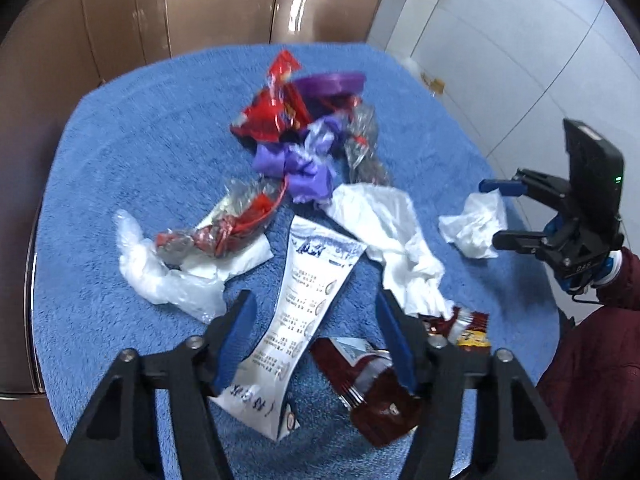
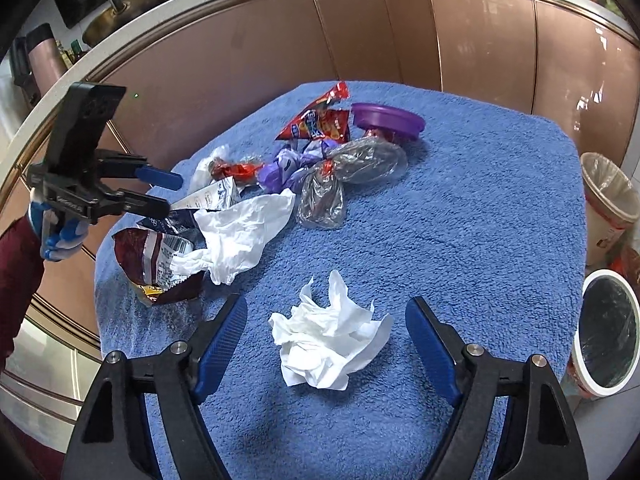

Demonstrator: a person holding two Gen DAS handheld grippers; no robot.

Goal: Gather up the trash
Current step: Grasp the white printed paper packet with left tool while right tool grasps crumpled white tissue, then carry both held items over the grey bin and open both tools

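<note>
Where copper cabinets (image 2: 480, 40) curve, trash litters the blue towel (image 2: 460, 220) (fuzzy)

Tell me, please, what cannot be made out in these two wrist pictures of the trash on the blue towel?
- White printed pouch, left wrist view: the text is too blurred to read.
- Dark red packet, left wrist view: partly covered by the left gripper, whose pads do not press on it.
- Purple lid, right wrist view: what lies under it is hidden.
- White-rimmed bin, right wrist view: cut off by the edge, contents dark.
</note>
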